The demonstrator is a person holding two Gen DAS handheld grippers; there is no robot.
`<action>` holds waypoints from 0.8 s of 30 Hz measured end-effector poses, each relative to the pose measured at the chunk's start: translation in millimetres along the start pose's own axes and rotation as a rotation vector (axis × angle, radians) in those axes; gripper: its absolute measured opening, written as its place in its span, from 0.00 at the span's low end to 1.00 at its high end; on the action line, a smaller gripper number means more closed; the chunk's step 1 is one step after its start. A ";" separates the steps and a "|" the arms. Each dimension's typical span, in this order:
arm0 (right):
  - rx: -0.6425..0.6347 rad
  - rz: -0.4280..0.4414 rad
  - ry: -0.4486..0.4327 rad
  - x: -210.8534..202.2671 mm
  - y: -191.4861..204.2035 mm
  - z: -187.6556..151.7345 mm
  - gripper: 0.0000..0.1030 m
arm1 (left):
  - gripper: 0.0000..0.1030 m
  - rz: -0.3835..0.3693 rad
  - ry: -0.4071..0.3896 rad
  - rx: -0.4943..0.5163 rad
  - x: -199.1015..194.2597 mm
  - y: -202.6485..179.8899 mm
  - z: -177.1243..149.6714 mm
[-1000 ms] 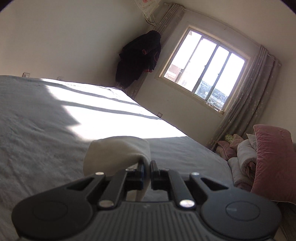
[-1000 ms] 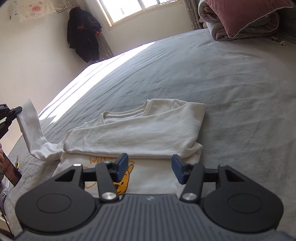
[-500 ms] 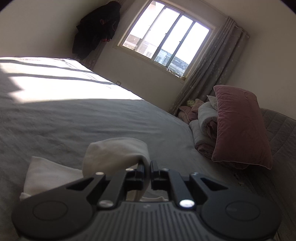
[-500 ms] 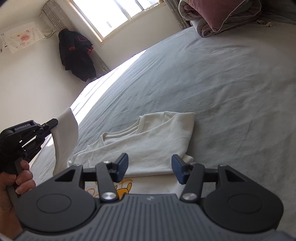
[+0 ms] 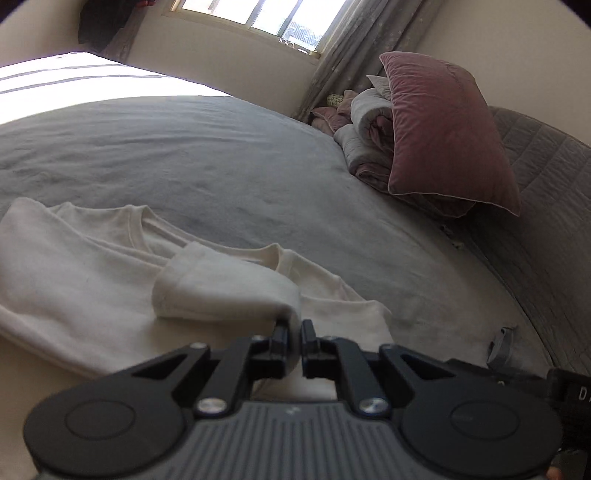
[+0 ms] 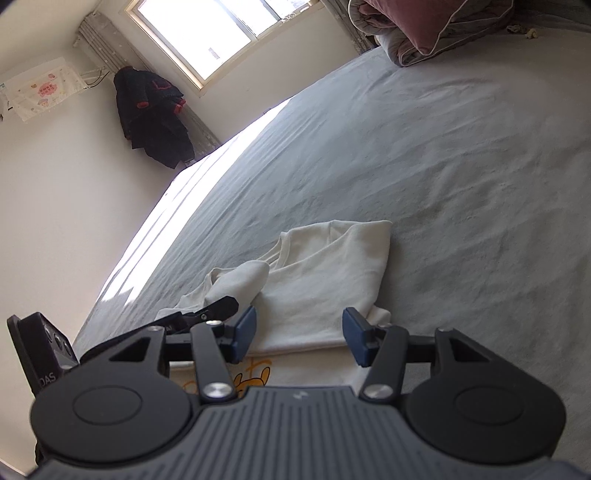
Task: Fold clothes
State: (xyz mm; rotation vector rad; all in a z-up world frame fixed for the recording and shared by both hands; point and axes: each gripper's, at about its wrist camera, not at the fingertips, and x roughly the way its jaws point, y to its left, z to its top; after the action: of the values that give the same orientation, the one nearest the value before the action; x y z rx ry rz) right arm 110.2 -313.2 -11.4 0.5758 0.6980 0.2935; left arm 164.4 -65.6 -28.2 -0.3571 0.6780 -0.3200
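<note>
Since a second ago the left claw (image 5: 293, 341) has swung from facing the window and bare bed down over the garment, carrying the sleeve (image 5: 221, 291) it had lifted off to the side across the body of the cream sweatshirt (image 6: 325, 280). Its jaws are pinched tight on the sleeve fabric near the cuff end, and the sleeve now drapes over the folded chest, its cuff lying near the neckline. The right claw (image 6: 299, 334) hovers above the lower part of the sweatshirt with its blue pads (image 6: 245, 326) set wide apart and nothing between them; its view has tilted more steeply than before.

The sweatshirt lies on a grey bedspread (image 6: 461, 166) with fine wrinkles, one side already folded inward and an orange cartoon print (image 6: 243, 380) showing at the lower part, just below the right claw. Sunlight falls in a bright band across the far side of the bed. At the head end a pink velvet pillow (image 5: 447, 125) leans on a rolled grey-and-pink quilt (image 5: 365, 144), beside a quilted grey headboard (image 5: 546, 177). A window (image 6: 207, 33) with grey curtains (image 5: 373, 33) lights the room, a dark coat (image 6: 155, 114) hangs in the corner, and a pale printed cloth (image 6: 40, 90) hangs high on the cream wall.
</note>
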 end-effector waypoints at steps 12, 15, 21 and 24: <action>0.001 0.011 0.016 2.3 3.3 -3.4 0.54 | 0.28 -0.053 0.042 -0.047 -12.0 21.8 -0.9; 0.007 0.017 0.020 3.4 4.7 -4.5 0.54 | 0.29 -0.030 0.017 -0.148 -12.3 36.3 7.1; 0.004 0.024 0.017 2.7 5.7 -4.3 0.54 | 0.27 -0.041 -0.001 -0.138 -2.4 22.7 13.0; 0.024 0.029 0.008 0.9 1.8 -2.1 0.54 | 0.27 -0.083 0.010 -0.105 3.1 6.4 10.4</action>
State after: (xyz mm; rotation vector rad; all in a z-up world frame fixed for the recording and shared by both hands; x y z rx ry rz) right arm 109.4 -310.5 -12.1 0.6085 0.7022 0.3150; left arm 174.5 -58.9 -25.1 -0.4847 0.6930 -0.3659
